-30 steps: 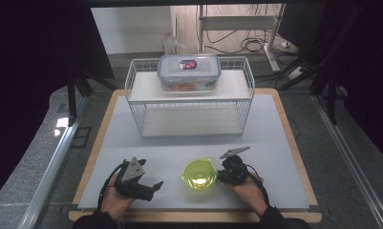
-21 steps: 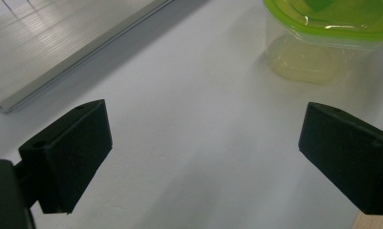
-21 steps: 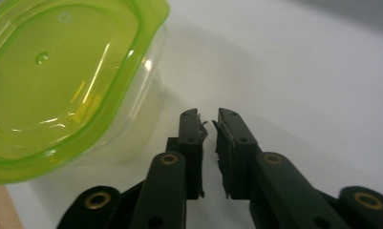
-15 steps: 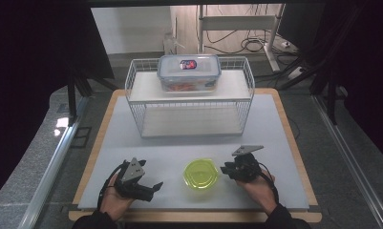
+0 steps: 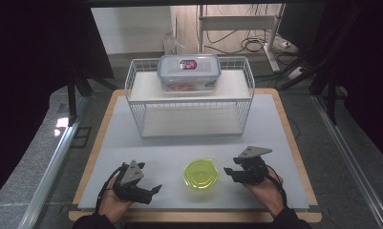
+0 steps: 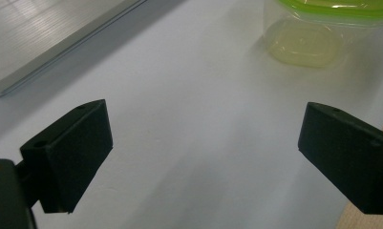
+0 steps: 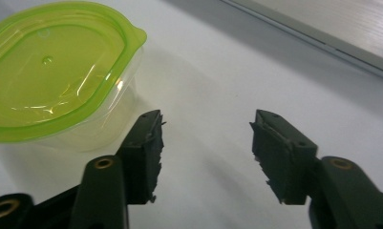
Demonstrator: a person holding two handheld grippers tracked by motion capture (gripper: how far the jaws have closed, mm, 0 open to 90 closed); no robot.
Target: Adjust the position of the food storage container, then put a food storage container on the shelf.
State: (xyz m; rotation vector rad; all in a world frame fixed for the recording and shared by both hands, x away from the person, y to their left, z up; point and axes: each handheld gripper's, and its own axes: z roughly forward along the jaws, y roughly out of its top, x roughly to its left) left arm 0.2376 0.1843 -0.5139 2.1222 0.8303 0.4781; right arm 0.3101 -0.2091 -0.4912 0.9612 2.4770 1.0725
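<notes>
resting lidded: green-lidded tub (image 5: 201, 174)

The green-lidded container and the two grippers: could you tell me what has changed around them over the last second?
The right gripper let go of the green-lidded container and drew back to the right; its jaws have just been opening, with nothing between them. The container stayed put on the table. The left gripper stayed open in place, and the lidded box stayed on the wire rack.
</notes>
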